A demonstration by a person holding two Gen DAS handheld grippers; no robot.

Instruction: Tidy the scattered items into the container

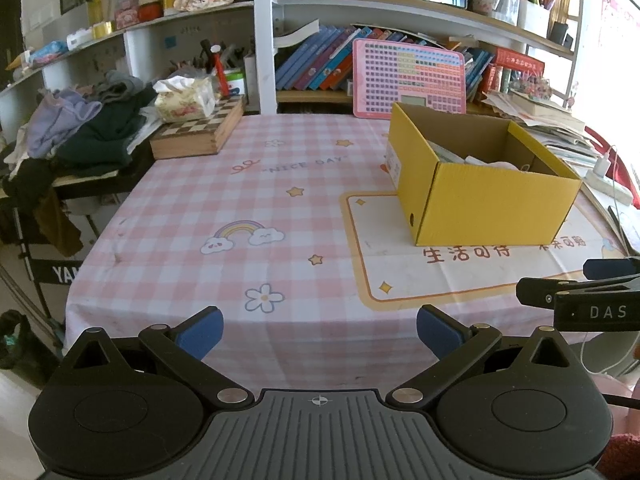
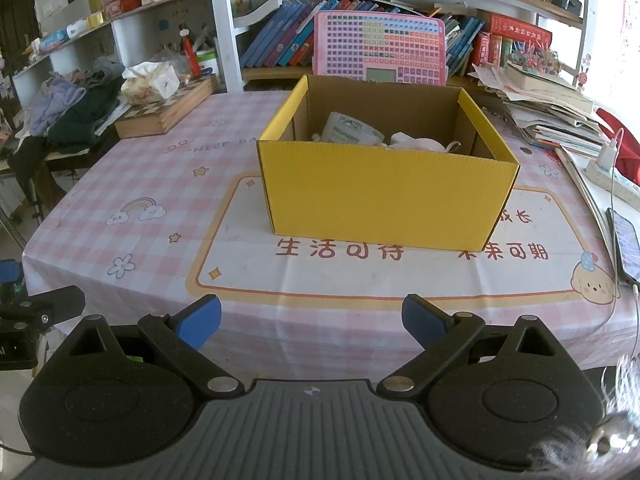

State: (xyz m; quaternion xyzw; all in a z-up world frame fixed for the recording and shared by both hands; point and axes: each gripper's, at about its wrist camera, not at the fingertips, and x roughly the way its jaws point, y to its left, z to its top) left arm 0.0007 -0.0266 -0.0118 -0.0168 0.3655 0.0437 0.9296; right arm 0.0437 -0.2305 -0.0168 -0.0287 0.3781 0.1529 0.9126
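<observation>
Box (image 2: 384, 196), yellow cardboard, open-topped, stands on the pink checked tablecloth (image 2: 160, 184) toward the far right of the table. Contents: white printed packet (image 2: 352, 130) at left, pale pink cloth item (image 2: 416, 142) beside it. Left gripper (image 1: 319, 334): blue-padded fingers spread wide, nothing between them, low over the near table edge. Right gripper (image 2: 311, 322): likewise spread and empty, facing the box. Chessboard case (image 1: 200, 130) with tissue box (image 1: 184, 98) on top, far left.

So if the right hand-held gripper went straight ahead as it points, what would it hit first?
Probably the near wall of the yellow corrugated cardboard box; only bare pink checked tablecloth lies before it.
</observation>
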